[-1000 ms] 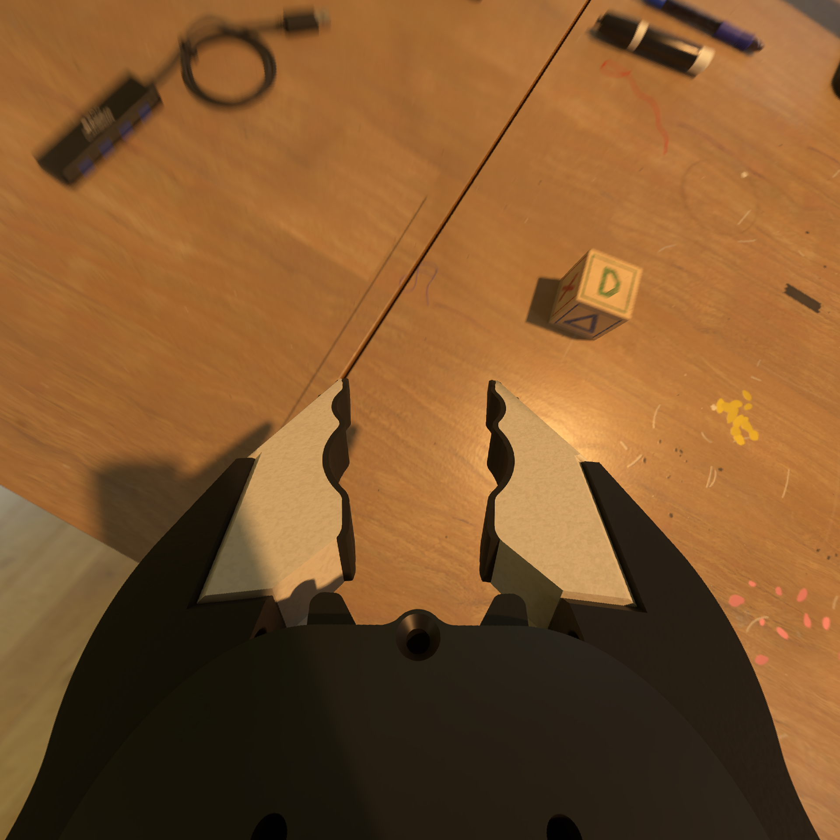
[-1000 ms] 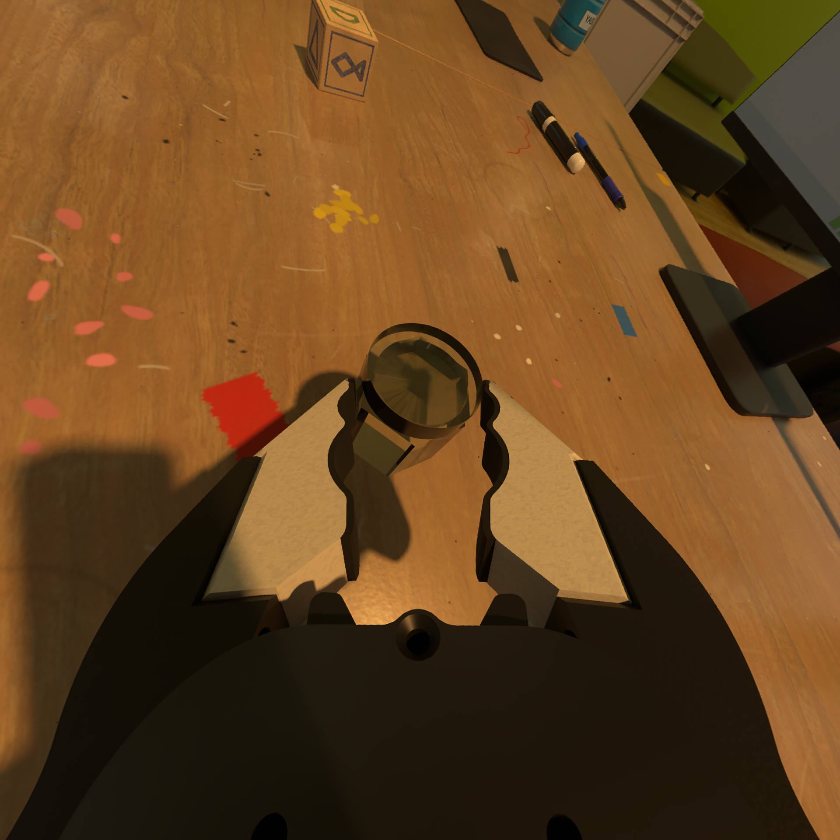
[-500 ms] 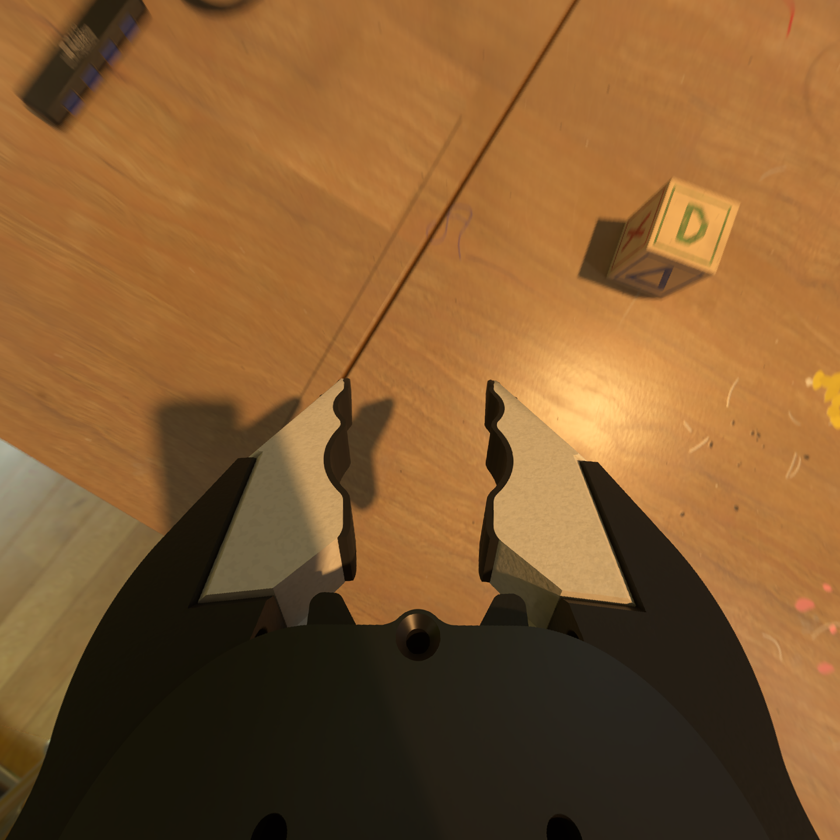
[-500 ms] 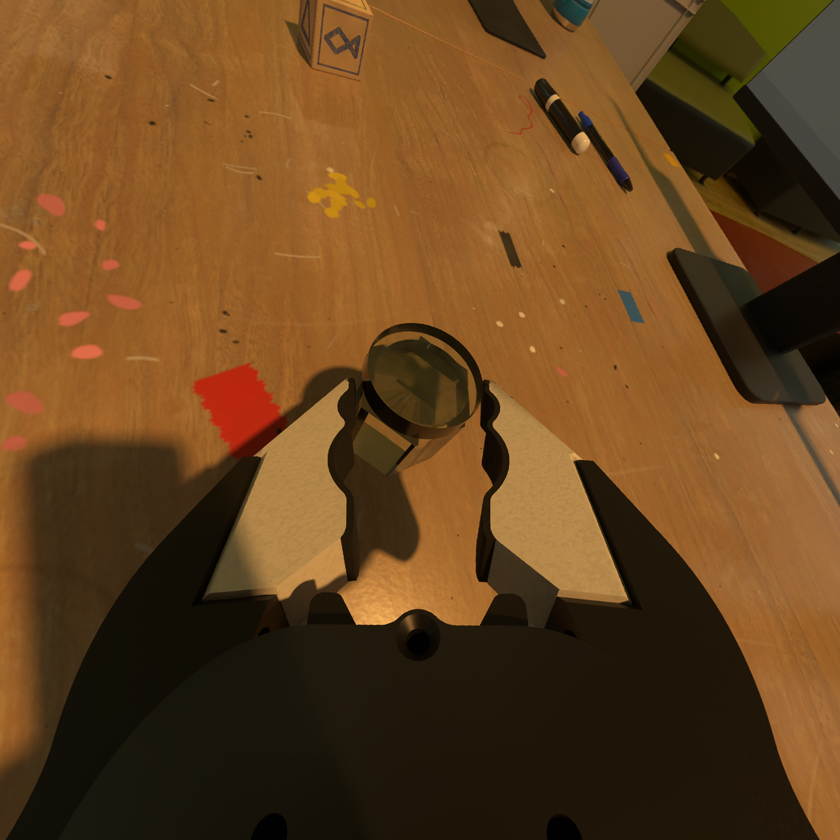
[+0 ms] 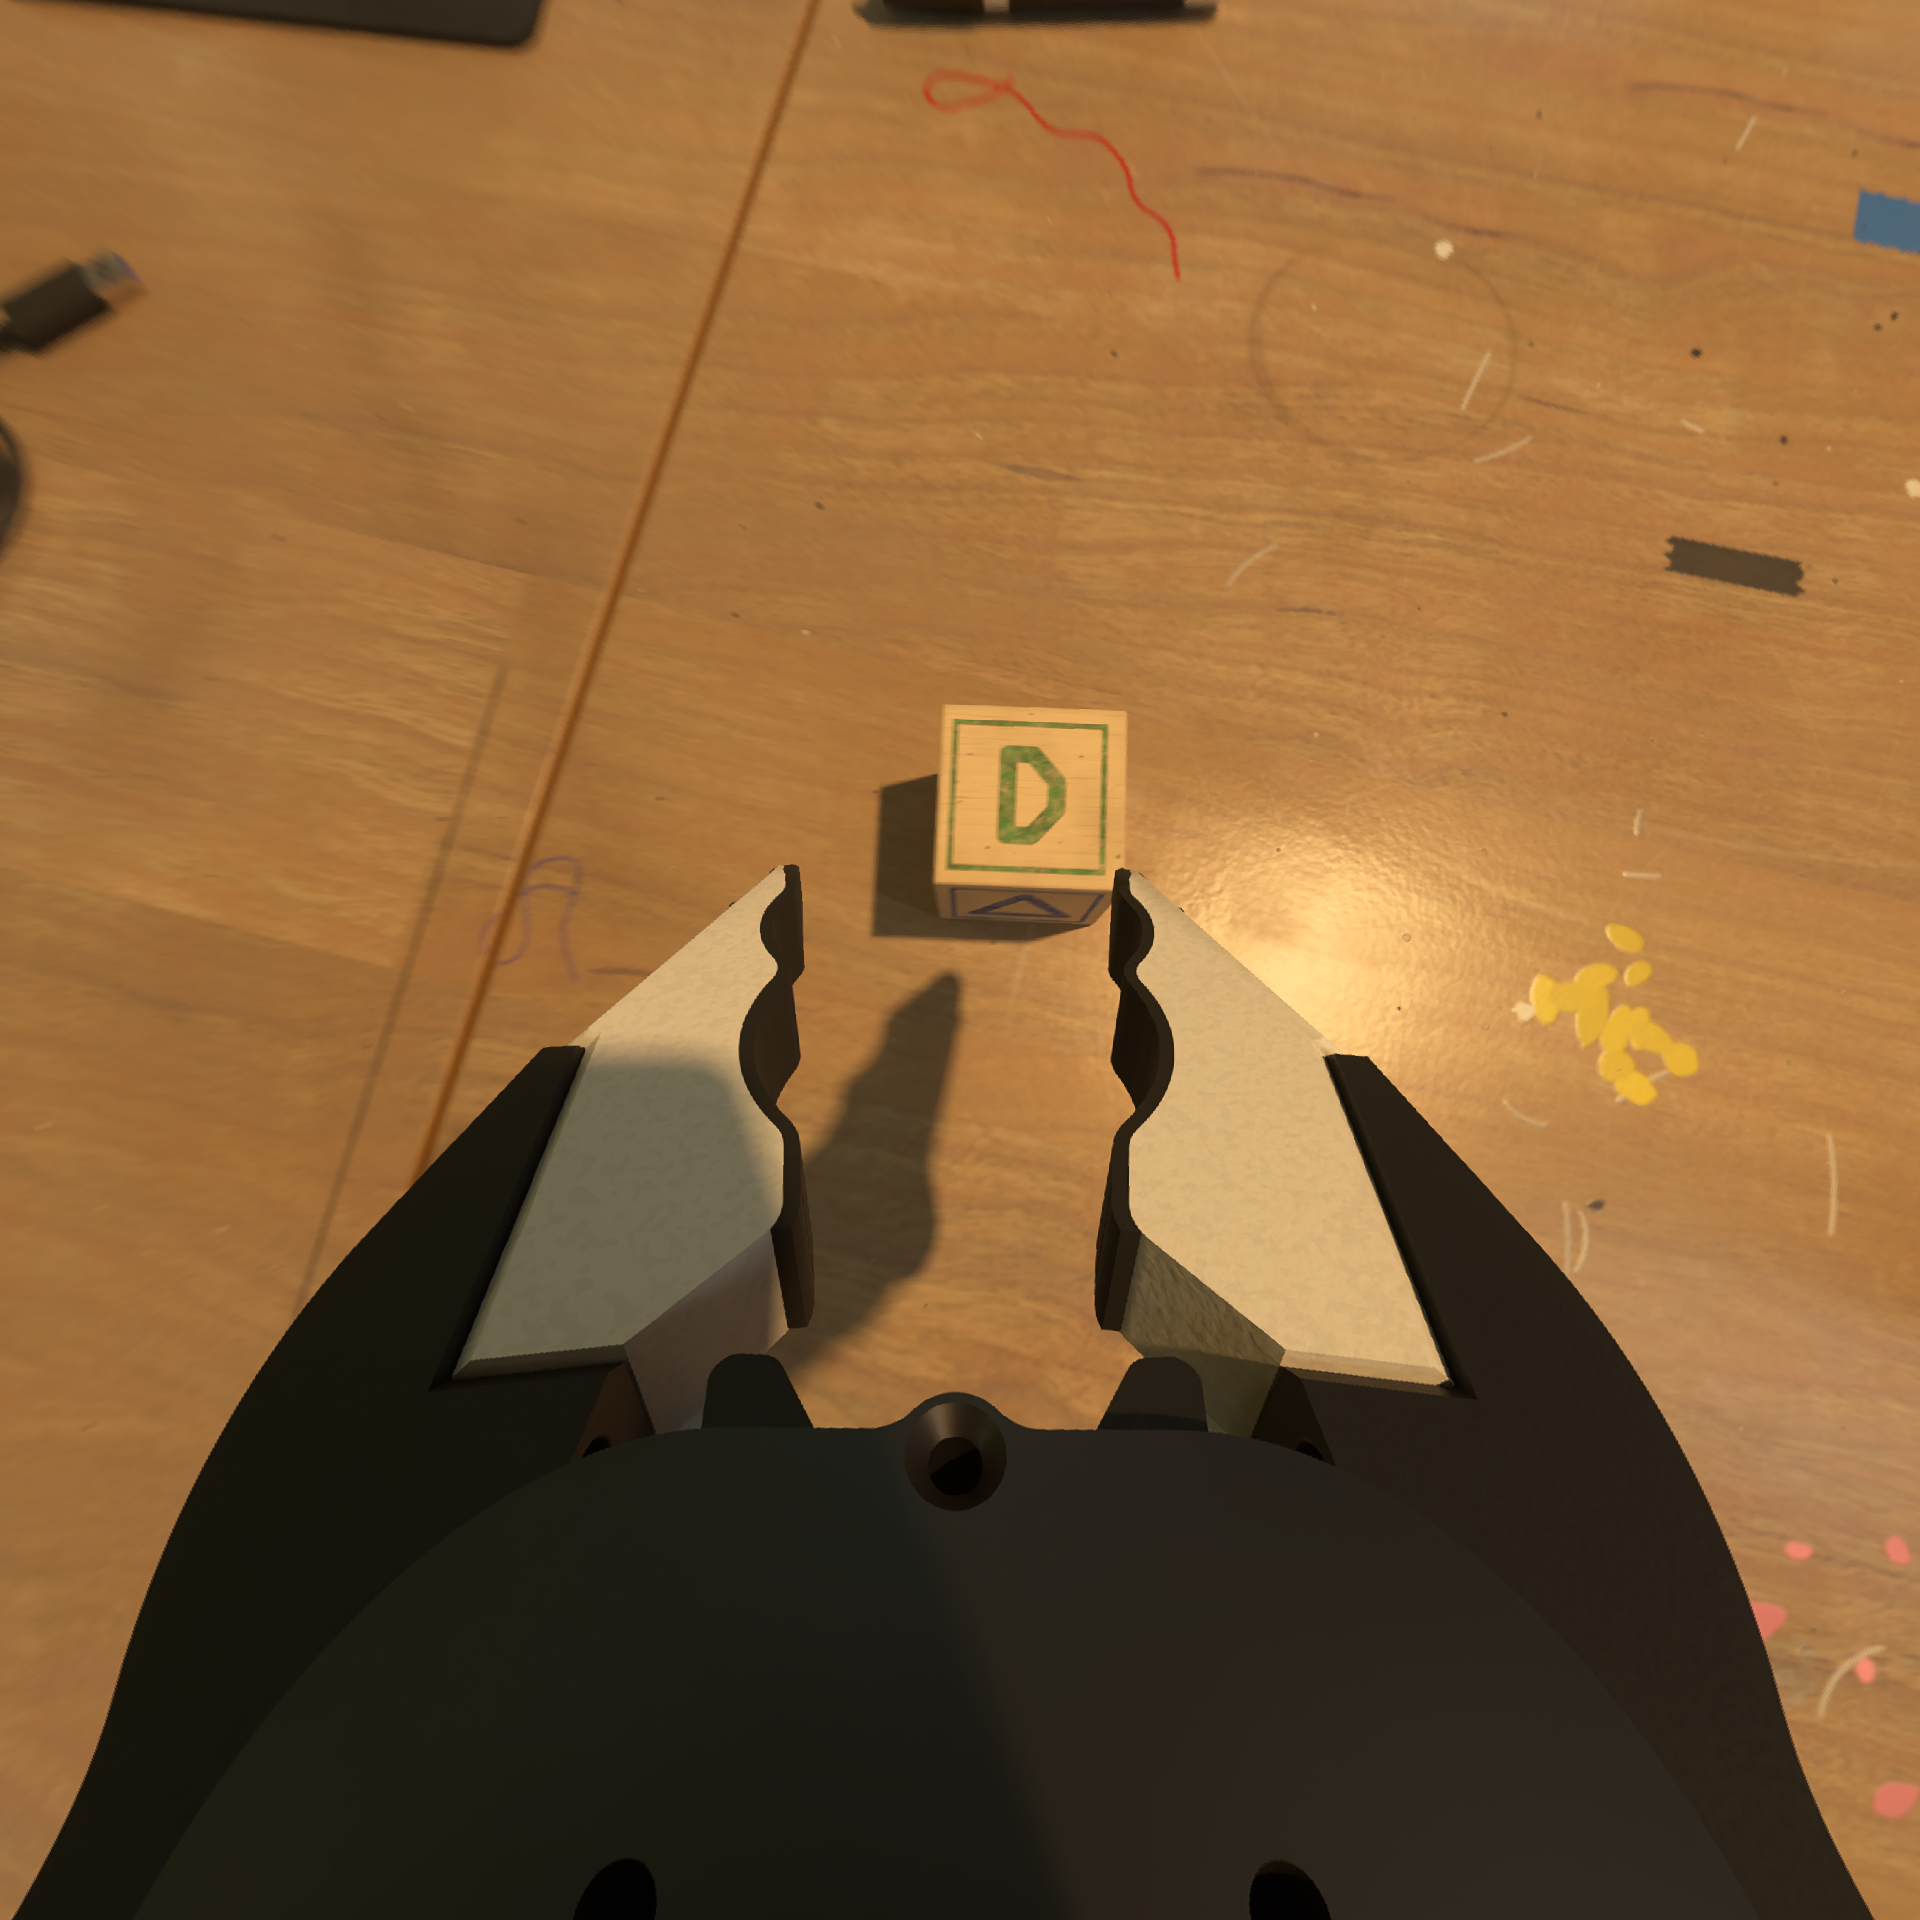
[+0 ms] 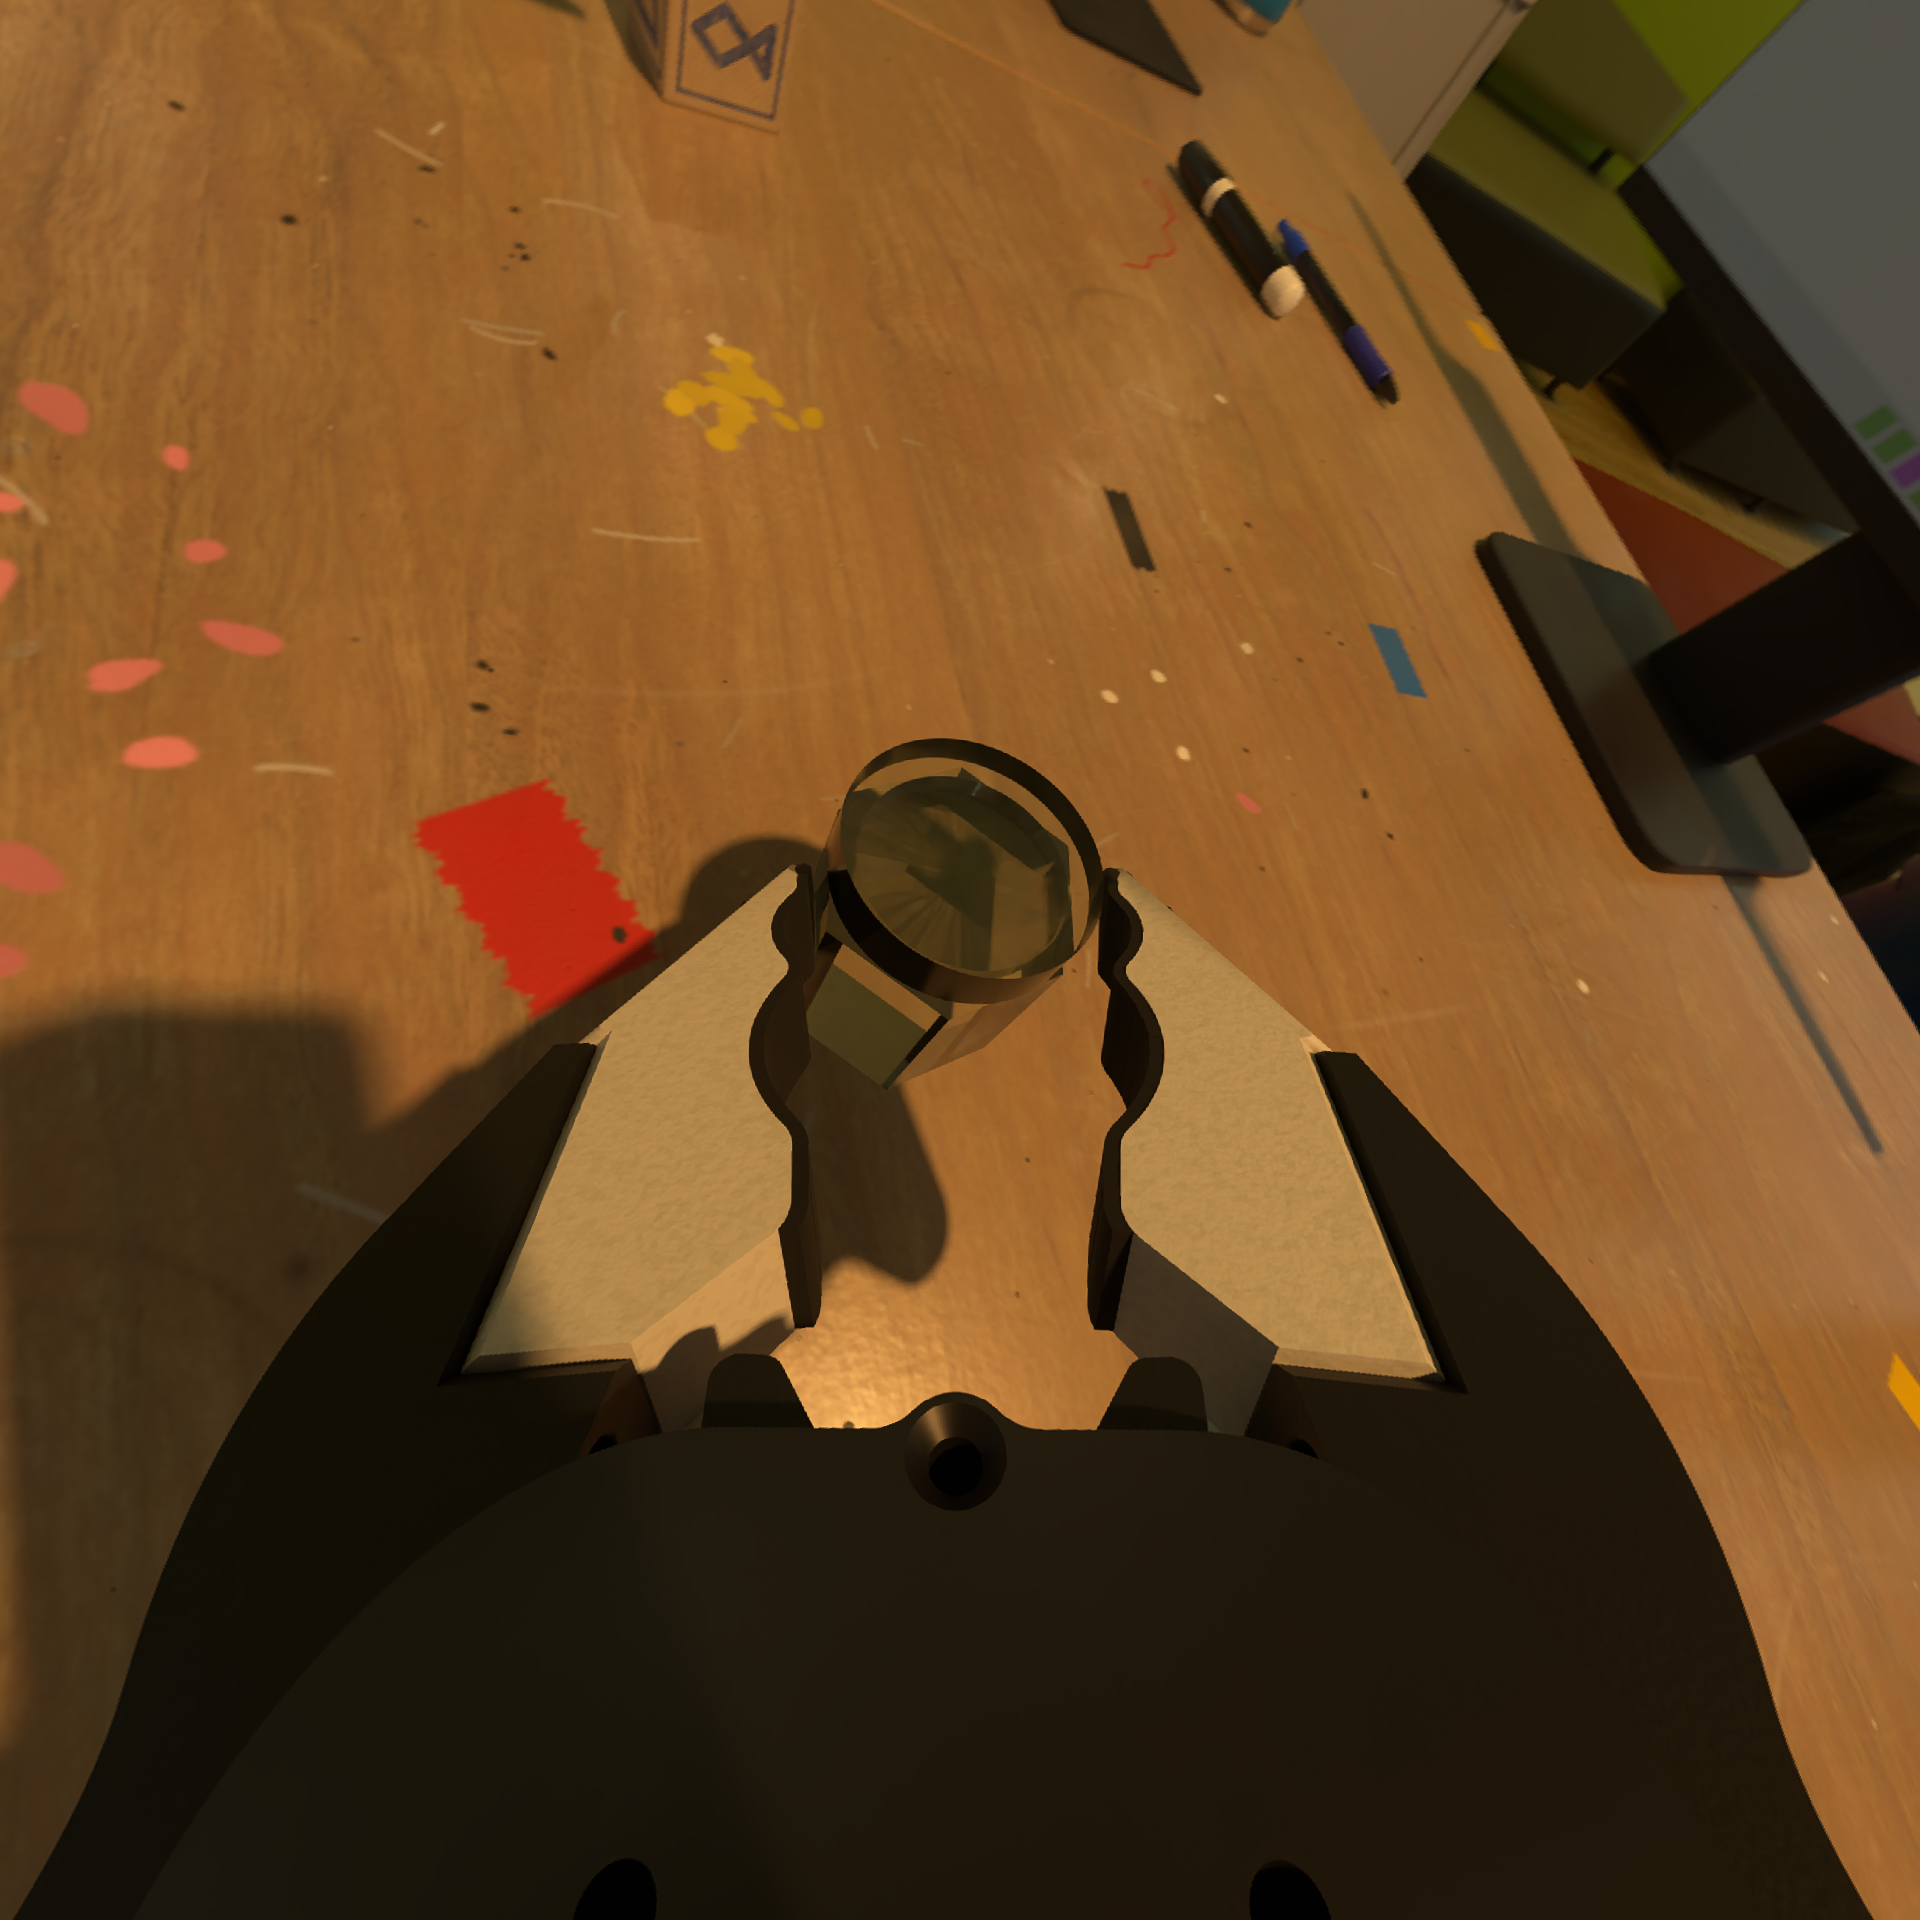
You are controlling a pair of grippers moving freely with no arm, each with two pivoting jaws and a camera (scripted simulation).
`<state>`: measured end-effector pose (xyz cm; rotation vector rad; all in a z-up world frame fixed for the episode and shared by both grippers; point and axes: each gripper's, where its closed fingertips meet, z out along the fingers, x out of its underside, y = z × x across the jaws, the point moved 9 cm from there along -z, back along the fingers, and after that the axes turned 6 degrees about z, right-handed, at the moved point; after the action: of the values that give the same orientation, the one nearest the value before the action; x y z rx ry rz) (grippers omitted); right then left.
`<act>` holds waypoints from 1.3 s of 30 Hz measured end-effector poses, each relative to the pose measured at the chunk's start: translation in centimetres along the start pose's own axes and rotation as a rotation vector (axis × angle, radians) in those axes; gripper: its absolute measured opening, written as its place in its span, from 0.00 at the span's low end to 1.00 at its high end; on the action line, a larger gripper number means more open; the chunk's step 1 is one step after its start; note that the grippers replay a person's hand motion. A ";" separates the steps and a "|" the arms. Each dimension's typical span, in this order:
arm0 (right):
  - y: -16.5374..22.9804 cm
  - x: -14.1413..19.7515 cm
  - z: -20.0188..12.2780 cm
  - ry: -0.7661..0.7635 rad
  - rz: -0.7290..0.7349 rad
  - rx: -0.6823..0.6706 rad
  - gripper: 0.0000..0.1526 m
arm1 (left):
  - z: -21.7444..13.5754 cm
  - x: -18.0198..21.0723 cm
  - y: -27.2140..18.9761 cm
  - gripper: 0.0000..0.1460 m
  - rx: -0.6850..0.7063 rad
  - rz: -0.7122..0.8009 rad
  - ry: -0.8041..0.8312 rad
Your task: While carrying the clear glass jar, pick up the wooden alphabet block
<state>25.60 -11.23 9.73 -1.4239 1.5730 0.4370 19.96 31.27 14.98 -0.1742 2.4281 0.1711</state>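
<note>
The wooden alphabet block [image 5: 1029, 795] stands on the wooden table, with a green letter on its top face and a blue mark on its near side. My left gripper [image 5: 954, 883] is open and empty, above the table. Its fingertips sit just short of the block, with the right tip almost at the block's near right corner. The block also shows at the top edge of the right wrist view [image 6: 727, 52]. My right gripper [image 6: 954, 883] is shut on the clear glass jar [image 6: 961, 883] and holds it tilted above the table.
A black marker [image 6: 1242, 234] and a blue pen [image 6: 1340, 312] lie at the far right. A dark monitor base [image 6: 1621, 717] stands at the right table edge. A black cable plug [image 5: 62, 301] lies far left. Paint spots, scratches and tape bits mark the table.
My left gripper has swung round toward the block, which now sits straight ahead of the open fingertips. My right gripper has drifted slightly forward with the jar still held.
</note>
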 end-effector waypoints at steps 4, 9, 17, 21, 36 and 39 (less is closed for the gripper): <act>-0.7 0.1 -1.0 -0.036 0.035 0.044 0.36 | 2.6 -0.3 -0.9 0.42 0.064 -0.021 0.040; -0.9 0.7 -2.0 -0.026 0.048 0.082 0.36 | 5.0 -0.4 -1.3 0.42 0.032 0.001 0.109; -1.4 1.2 -2.8 -0.020 0.067 0.117 0.36 | 2.1 -3.1 -0.3 0.34 0.027 0.041 0.049; -2.0 1.3 -3.0 -0.037 0.095 0.124 0.36 | -4.0 -6.1 -1.1 0.34 0.008 0.115 -0.156; -3.6 3.4 -6.1 -0.027 0.273 0.214 0.36 | -2.0 -10.4 -25.4 0.34 0.766 0.711 -0.507; -3.7 4.2 -6.9 -0.002 0.292 0.246 0.36 | 1.7 -9.7 -28.0 0.34 1.033 0.690 -0.487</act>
<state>26.72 -19.92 10.95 -1.0122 1.7737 0.3984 33.14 4.82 17.89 1.0330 1.7217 -0.6573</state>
